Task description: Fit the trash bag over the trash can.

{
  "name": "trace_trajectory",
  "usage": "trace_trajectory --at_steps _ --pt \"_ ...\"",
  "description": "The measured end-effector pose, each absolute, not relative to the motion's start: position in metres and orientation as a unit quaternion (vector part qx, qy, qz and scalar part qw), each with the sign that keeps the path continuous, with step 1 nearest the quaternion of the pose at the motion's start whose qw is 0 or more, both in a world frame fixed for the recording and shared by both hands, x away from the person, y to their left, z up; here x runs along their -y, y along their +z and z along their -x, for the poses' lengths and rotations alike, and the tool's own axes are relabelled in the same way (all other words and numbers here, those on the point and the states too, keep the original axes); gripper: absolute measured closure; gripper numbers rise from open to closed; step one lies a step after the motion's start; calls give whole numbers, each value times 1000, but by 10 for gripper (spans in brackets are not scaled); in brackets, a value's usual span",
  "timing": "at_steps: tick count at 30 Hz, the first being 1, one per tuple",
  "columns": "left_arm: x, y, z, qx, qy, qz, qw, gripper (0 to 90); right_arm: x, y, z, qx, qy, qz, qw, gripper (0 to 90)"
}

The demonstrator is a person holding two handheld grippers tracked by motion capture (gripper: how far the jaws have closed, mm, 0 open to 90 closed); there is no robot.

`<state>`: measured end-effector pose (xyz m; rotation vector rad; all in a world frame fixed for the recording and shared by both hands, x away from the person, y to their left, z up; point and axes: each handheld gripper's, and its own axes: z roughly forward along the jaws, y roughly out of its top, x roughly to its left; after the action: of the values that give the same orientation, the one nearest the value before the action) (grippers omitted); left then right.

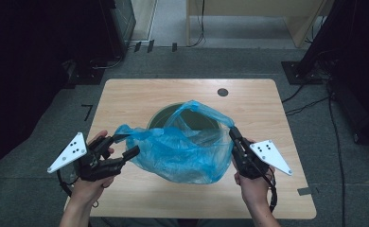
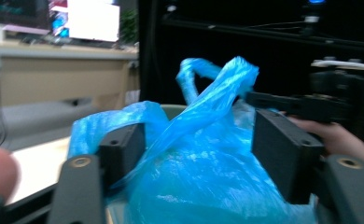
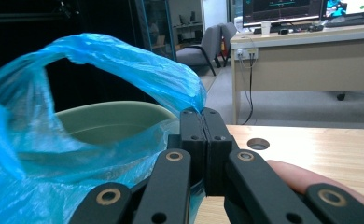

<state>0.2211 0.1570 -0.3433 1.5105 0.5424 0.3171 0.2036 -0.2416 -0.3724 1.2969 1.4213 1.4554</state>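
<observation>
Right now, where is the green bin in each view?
High view: green bin at table centre, under the blue bag.
Left gripper view: a sliver of rim behind the bag.
Right gripper view: left of centre, inside the bag.
Shared landmark: the bag's looped handle.

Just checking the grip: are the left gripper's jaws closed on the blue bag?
No, the left gripper has its jaws spread wide around the blue bag.

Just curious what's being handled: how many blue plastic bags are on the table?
1. The blue bag sits mid-table over the green bin, between both grippers.
</observation>
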Motion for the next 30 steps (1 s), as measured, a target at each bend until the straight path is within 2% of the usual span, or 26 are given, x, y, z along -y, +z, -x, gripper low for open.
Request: trace_trajectory --at_steps 3,7,12,16,17,20,21,22,23,24,25,29,30 --pt "-152 -339 -216 -235 152 -678 680 177 242 -373 -204 -551 564 -503 354 900" --pt "-141 -323 -205 -220 190 -665 688 176 232 -373 -200 -562 564 -487 360 900" --pt "-128 -313 -195 -196 232 -672 675 181 223 -369 -195 -570 564 -470 368 900" --pt "-99 -314 -179 -121 252 -705 652 237 218 -366 -191 -573 571 -456 372 900" --pt "-99 -314 -179 -121 252 -705 652 262 218 -366 -191 -573 571 -456 372 900" --pt "-85 -332 -172 -50 222 -743 629 527 216 -365 -188 -577 576 -447 368 900" --pt "-85 -332 -172 -50 222 -743 629 620 217 -365 -187 -578 576 -444 370 900" --pt "-85 -344 -167 -11 200 -766 611 678 219 -365 -187 -577 576 -444 372 900" --pt "-85 -344 -167 -11 200 -766 611 704 219 -365 -187 -577 576 -444 372 900" --pt "-90 -358 -163 19 169 -785 596 750 223 -365 -186 -575 574 -446 376 900" --pt "-94 -365 -163 24 159 -795 586 771 226 -366 -186 -574 572 -448 377 900" --pt "-108 -388 -170 12 133 -818 560 863 236 -370 -190 -571 565 -463 374 900" --pt "-114 -396 -174 -4 128 -821 556 863 240 -372 -192 -570 563 -471 369 900"
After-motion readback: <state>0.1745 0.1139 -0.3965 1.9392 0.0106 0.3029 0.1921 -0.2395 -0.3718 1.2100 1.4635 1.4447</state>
